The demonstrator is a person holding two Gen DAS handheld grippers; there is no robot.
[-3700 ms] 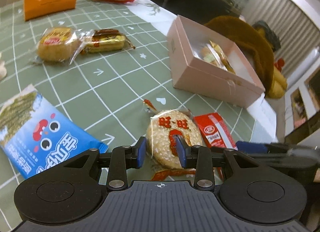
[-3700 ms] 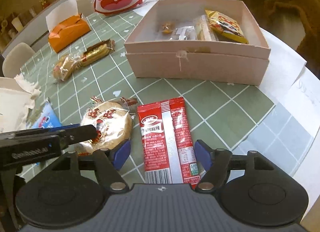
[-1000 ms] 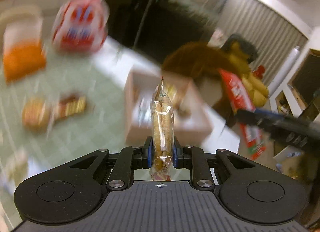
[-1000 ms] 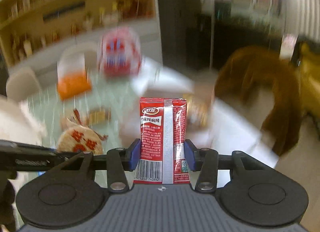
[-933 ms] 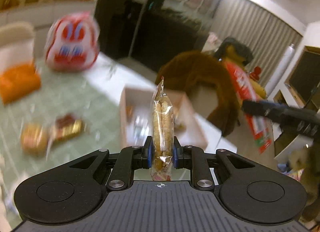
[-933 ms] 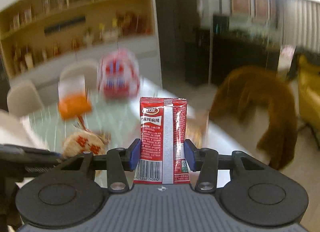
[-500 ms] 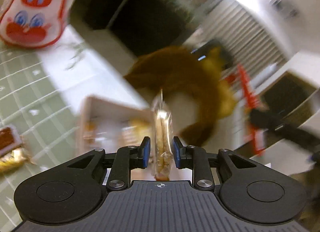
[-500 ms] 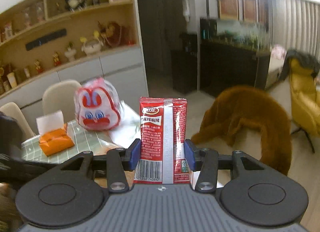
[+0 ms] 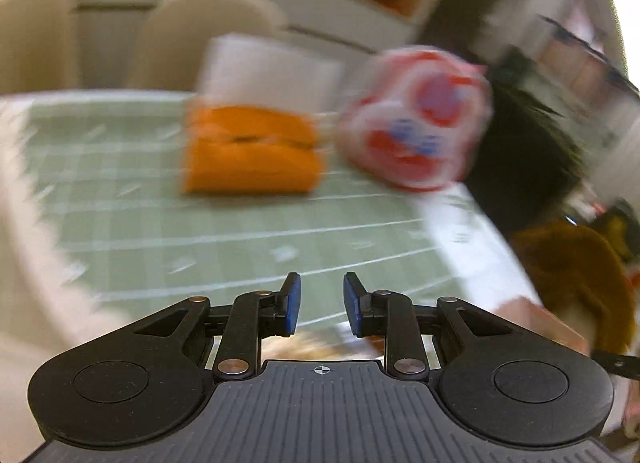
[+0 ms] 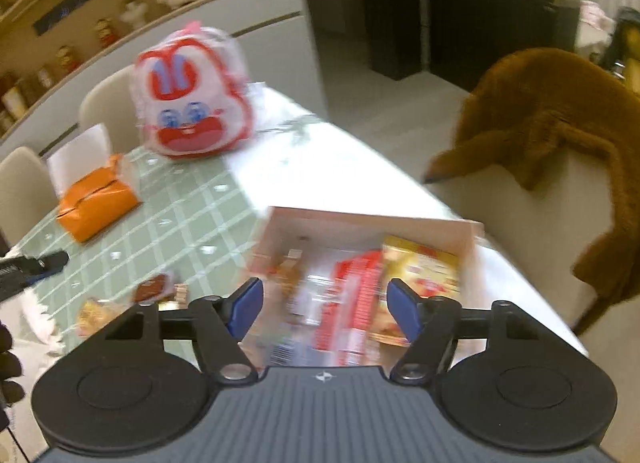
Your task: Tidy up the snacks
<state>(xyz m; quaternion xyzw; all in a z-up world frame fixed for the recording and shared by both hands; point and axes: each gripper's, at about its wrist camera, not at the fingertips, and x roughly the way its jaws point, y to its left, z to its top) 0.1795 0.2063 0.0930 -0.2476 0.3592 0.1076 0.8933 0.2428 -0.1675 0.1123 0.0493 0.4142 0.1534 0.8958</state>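
Snacks [image 10: 160,295] left on the worktop [image 10: 192,219] lie at nine o'clock of the right tongs [image 10: 324,307], which gape empty over the pink box [image 10: 360,219]. Left tongs [image 9: 322,303], also apart and empty, seem nearer them.

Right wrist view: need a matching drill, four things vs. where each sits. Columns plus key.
Things:
1. red snack packet
2. orange tissue pack
3. rabbit-face bag
4. brown fur throw

Places:
A. draped over a chair
B. far end of the table
C. inside the pink box
D. on the green cloth, left of the box

Pairs: 1-C, 2-D, 3-B, 4-A
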